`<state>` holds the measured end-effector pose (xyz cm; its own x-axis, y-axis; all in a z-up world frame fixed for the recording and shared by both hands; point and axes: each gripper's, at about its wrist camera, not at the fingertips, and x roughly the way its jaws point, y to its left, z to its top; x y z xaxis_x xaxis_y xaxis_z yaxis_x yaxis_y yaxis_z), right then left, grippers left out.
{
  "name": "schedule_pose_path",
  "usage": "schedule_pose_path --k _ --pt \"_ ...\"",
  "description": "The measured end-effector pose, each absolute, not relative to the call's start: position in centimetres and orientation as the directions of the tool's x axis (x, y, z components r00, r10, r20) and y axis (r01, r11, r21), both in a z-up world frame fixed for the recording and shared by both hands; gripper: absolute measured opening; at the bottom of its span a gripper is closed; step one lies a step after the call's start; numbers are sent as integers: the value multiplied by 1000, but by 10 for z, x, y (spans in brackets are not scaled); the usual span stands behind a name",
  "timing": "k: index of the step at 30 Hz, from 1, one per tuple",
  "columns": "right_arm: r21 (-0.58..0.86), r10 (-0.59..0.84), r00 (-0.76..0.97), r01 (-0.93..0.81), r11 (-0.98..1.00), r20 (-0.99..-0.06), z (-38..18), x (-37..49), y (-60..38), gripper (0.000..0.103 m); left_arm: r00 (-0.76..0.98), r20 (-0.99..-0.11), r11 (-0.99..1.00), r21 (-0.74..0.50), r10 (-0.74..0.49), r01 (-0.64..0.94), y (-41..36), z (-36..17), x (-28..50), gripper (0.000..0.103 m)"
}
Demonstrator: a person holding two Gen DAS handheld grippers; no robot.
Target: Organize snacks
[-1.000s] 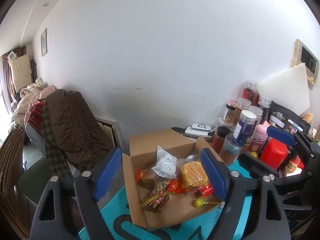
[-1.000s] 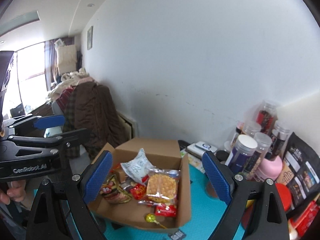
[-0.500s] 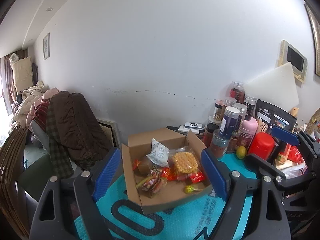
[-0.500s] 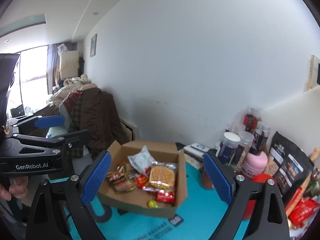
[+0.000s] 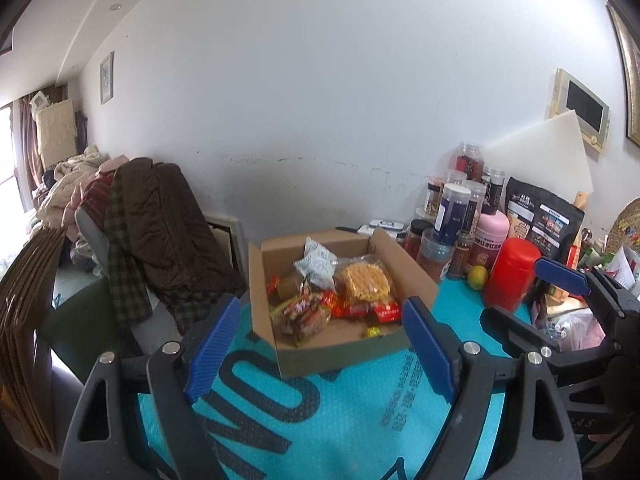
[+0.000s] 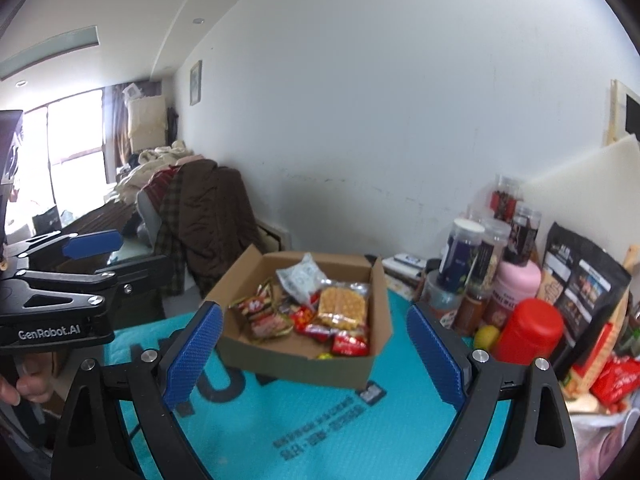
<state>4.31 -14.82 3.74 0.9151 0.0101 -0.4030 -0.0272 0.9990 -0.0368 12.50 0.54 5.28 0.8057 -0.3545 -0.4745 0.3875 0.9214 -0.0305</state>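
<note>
Both my grippers have backed away from the cardboard box (image 5: 340, 354) since a second ago, so it looks smaller now and more of the teal mat (image 5: 352, 420) shows in front of it. My left gripper (image 5: 322, 354) and right gripper (image 6: 316, 354) both hang with their blue pads spread wide, nothing between them, not touching anything.

Box sits open on the mat, flaps up, just left of a crowd of jars (image 5: 454, 210). Inside it's a loose jumble: a yellow waffle-looking snack in clear wrap (image 5: 367, 282), a white crinkly packet (image 5: 316, 262) near the back, a red-and-brown noodle-ish pack (image 5: 302, 312) up front, some small red wrapped sweets (image 5: 386, 312), and a little yellow candy (image 5: 372, 332) by the front wall. Red canister (image 5: 512, 274) and a lemon (image 5: 478, 276) stand right of the box.
</note>
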Motion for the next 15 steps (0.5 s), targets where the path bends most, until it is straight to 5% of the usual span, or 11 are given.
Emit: schedule_pose_path --k 15 --pt "-15 135 877 -160 987 -461 8 40 -142 94 822 -510 963 -51 -253 265 21 27 110 83"
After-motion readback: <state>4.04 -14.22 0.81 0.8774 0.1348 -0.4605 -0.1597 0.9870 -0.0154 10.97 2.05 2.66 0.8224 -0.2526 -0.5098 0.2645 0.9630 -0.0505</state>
